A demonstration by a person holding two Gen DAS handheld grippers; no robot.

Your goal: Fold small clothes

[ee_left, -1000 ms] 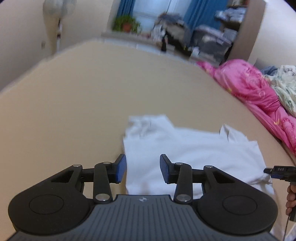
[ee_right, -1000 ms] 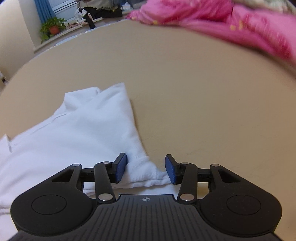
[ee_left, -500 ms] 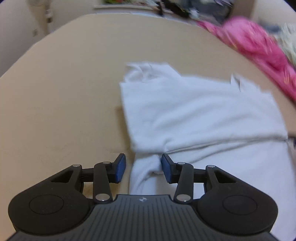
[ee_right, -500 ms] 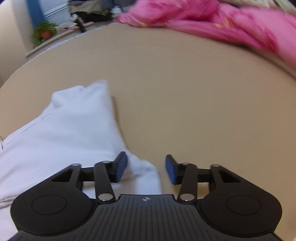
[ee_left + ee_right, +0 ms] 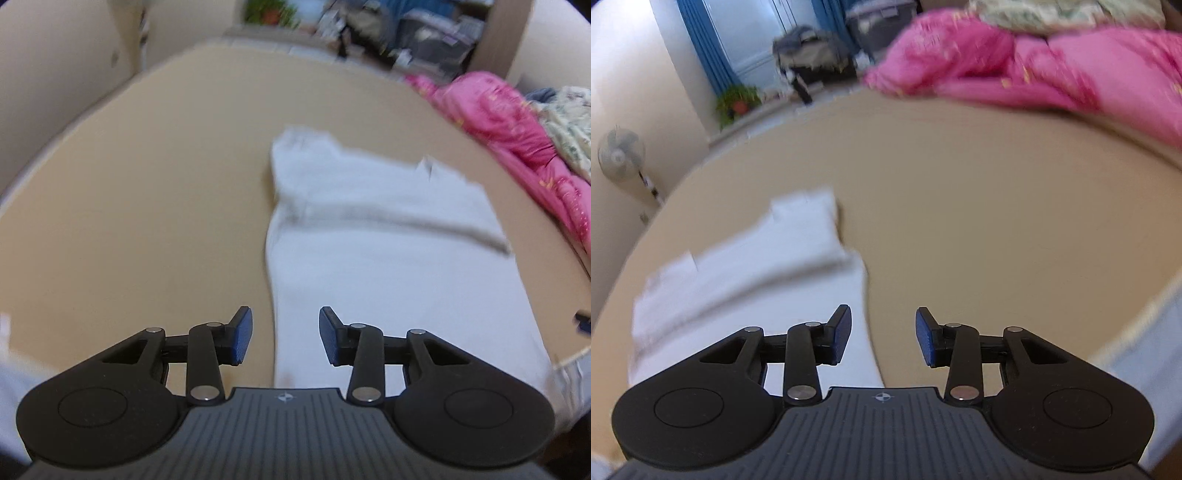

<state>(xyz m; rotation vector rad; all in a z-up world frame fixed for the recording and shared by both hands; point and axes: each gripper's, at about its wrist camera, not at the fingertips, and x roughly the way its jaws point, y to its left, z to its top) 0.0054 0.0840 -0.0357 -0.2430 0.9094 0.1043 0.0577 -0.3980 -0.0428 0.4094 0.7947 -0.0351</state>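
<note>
A small white garment [image 5: 384,258] lies flat on the tan table [image 5: 147,206], with its far part folded over and a fold edge running across it. It also shows in the right wrist view [image 5: 768,280]. My left gripper [image 5: 285,334] is open and empty, raised above the garment's near left edge. My right gripper [image 5: 882,338] is open and empty above the garment's near right edge. Both views are blurred by motion.
A pink quilt [image 5: 517,122] is piled along the table's right side and also shows in the right wrist view [image 5: 1052,70]. A potted plant [image 5: 737,101], a fan [image 5: 620,153] and room clutter stand beyond the far edge.
Both grippers have pulled back and lifted from the garment's near corners. The folded-over part now lies further away, and more of the garment shows in front of each gripper.
</note>
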